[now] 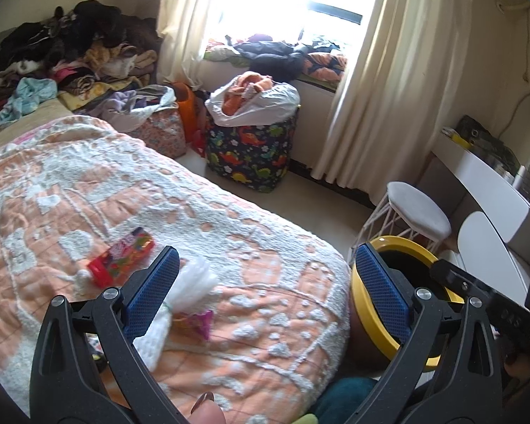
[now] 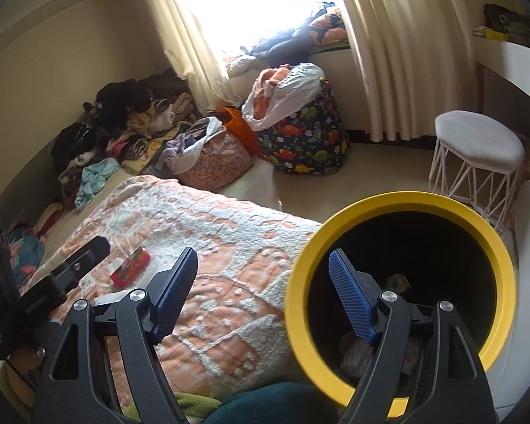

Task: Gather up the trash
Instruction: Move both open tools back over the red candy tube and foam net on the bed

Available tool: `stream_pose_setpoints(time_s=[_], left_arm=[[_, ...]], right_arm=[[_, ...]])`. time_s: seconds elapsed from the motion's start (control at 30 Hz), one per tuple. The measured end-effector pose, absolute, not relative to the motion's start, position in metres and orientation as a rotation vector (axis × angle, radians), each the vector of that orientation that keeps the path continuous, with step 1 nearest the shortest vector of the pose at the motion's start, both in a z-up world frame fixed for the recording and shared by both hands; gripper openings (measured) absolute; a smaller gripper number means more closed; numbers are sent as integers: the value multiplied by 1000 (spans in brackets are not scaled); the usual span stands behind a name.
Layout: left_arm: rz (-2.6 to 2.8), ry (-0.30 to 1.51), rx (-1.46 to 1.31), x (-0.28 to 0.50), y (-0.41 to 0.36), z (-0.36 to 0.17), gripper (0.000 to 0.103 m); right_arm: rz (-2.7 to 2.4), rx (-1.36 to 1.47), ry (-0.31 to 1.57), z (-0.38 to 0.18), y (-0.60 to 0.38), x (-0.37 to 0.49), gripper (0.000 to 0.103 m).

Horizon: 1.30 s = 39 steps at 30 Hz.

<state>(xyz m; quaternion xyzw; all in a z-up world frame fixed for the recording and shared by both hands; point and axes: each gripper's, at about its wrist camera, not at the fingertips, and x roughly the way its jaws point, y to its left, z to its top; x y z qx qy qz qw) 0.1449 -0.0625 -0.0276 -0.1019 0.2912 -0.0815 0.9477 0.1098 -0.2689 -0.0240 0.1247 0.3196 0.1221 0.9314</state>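
Observation:
A red snack wrapper (image 1: 122,259) lies on the orange and white bedspread (image 1: 229,219). Close to it are a white tuft of tissue (image 1: 190,282) and a small pink wrapper (image 1: 199,319). My left gripper (image 1: 265,251) hangs open over the bed's near end, its left pad just in front of the tissue, nothing between the fingers. A black bin with a yellow rim (image 2: 399,201) stands at the bed's right corner, with some scraps inside. My right gripper (image 2: 263,252) is open; the rim's left side runs between its fingers without touching either pad. The red wrapper (image 2: 130,266) also shows in the right wrist view.
A white stool (image 2: 477,141) and a white desk (image 1: 484,176) stand right of the bin. Fabric bags stuffed with clothes, one dinosaur-patterned (image 1: 251,148), sit under the curtained window. Piled clothes (image 1: 70,53) cover the bed's far end. A teal cushion (image 2: 265,402) lies near me.

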Motion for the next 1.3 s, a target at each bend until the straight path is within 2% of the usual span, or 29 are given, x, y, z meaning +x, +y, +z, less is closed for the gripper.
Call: stream_pose_setpoints(time_s=[0.6,1.07,1.3], left_arm=[[11,610,-305,149,22,-36,92],[110,686,-401,158,99,-67,91],[97,718,-437,162,116,-81,74]], right_arm=[[405,141,688,-26,-194,94,77],[550,133,788,-40,-119,93,77],[571,164,878,-55,-86,111,77]])
